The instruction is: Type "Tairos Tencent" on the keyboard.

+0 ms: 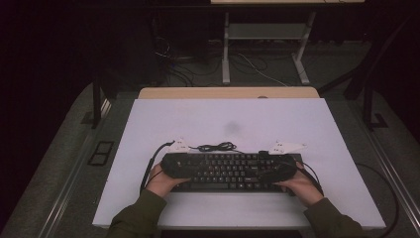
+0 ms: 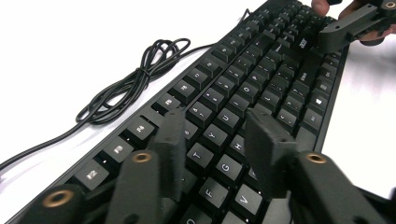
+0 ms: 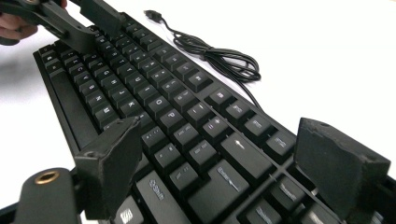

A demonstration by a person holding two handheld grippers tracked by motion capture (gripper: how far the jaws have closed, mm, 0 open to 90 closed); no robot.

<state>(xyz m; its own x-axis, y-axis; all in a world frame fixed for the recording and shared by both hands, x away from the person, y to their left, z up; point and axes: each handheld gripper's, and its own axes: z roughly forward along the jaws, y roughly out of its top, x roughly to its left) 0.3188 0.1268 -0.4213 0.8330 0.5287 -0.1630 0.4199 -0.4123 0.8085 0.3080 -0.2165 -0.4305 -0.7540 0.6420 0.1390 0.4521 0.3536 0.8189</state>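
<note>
Risk: both grippers, left gripper (image 2: pixel 212 140) and right gripper (image 3: pixel 233 163), sit spread apart over keyboard (image 1: pixel 230 171), gripping nothing; you could press keys or snag cable (image 1: pixel 216 147).

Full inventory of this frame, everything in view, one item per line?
keyboard: 1, black, near middle of the board, long side facing the person
keyboard cable: 1, black, loosely bundled on the board just behind the keyboard
board: 1, white, covering the tabletop
table: 1, light wood, edge showing beyond the board
far table frame: 1, white legs, on the floor at the back
floor cables: several, dark and white, on the floor at the back
left tool: 1, black, jaws apart over the keyboard's left end
right tool: 1, black, jaws wide apart over its right end
sleeves: 2, olive green, bottom edge
</note>
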